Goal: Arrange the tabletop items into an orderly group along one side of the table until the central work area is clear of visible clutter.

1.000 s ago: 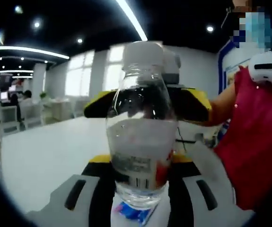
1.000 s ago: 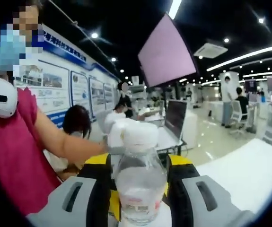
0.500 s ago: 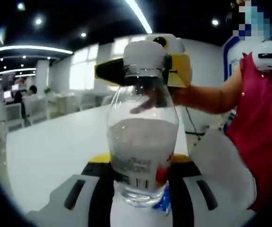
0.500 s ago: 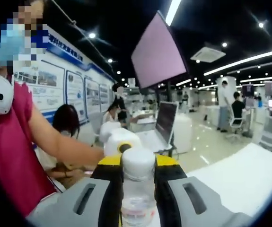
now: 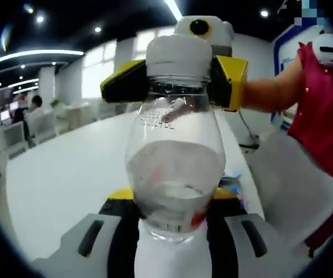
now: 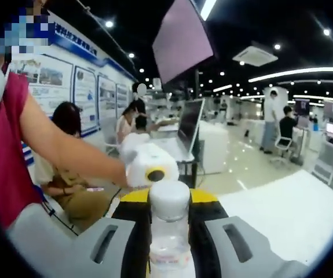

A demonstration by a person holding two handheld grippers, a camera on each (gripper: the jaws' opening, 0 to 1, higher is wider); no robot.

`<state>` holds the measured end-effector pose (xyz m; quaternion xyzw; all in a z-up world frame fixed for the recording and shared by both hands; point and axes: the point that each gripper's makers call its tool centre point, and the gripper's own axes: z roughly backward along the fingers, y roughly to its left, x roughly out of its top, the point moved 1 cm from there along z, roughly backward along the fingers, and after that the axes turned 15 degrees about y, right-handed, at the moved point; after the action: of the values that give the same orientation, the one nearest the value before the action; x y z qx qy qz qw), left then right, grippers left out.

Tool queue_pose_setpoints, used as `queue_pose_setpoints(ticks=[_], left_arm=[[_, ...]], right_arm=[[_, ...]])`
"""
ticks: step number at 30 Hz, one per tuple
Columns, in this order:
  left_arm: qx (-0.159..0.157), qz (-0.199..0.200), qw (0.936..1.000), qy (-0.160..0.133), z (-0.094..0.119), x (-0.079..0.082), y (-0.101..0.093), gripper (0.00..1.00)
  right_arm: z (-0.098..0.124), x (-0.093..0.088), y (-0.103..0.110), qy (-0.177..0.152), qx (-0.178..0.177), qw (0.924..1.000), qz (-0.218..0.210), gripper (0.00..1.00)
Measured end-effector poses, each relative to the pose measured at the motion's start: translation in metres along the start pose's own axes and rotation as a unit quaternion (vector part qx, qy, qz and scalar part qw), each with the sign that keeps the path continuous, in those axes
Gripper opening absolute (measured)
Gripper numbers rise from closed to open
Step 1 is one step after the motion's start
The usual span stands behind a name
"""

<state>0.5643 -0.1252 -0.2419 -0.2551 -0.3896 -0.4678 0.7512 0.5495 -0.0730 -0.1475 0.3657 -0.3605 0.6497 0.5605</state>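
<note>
Nearby, laptop (image 6: 188, 128) behind bottle (image 6: 168, 229)

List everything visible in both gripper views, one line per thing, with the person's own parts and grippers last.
water bottle: one, clear with a white cap and some water inside, held between both grippers' jaws; also seen in the right gripper view.
table: one, white, under the bottle and stretching away.
wrapper: one small blue and red piece, on the table behind the bottle.
laptop: one, dark screen, on a white desk in the background.
wall screen: one, pinkish, hanging overhead.
background people: several, seated and standing; details unclear.
person's arm: bare, red top.
right gripper: yellow and black, jaws at the cap.
left gripper: grey, black and yellow, jaws around the bottle's lower body.
</note>
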Motion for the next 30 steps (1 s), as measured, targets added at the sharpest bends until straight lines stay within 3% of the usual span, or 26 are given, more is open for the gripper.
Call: queue_pose_setpoints(ticks=[4,8,14,30], left_arm=[[-0.006,0.006,0.9999,0.015,-0.015,-0.016,0.011,0.41],[-0.007,0.009,0.9986,0.053,-0.031,-0.038,0.025,0.41],[-0.009,0.015,0.9972,0.073,-0.048,-0.057,0.033,0.41],[-0.014,0.001,0.9955,0.094,-0.071,-0.07,0.035,0.41]], right_arm=[[-0.012,-0.019,-0.012,0.018,-0.003,0.9998,-0.005,0.22],[-0.023,-0.044,-0.023,0.034,-0.001,0.9993,-0.015,0.22],[-0.032,-0.068,-0.03,0.055,-0.001,0.998,-0.03,0.22],[-0.033,-0.096,-0.034,0.08,-0.005,0.9962,-0.035,0.23]])
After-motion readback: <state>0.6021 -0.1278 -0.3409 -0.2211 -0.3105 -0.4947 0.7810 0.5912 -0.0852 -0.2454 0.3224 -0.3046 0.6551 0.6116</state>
